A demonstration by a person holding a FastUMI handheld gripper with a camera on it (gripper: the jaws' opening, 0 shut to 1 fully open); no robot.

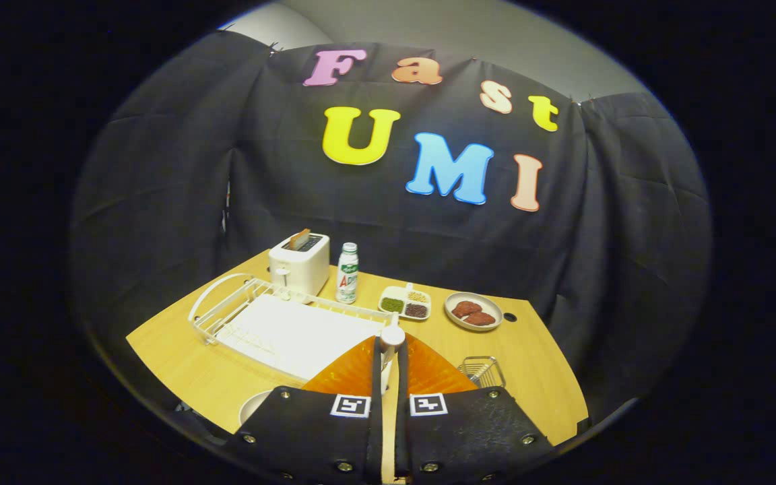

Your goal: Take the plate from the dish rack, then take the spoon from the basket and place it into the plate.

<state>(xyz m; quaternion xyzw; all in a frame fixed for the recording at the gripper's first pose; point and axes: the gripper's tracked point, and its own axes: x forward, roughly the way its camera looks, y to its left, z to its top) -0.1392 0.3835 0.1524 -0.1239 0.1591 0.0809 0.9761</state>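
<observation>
The tool (389,350) is closed on the spoon (392,335), both fingers pressing its handle. Beyond them the dish rack (273,323) lies on the worktop (536,364), the basket (482,370) just right of the fingers.

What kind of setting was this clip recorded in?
Likely a staged kitchen tabletop in a cloth-walled booth: a toaster, a white dish rack and a wire basket sit on a wooden table. The gripper is shut on a white spoon.
</observation>
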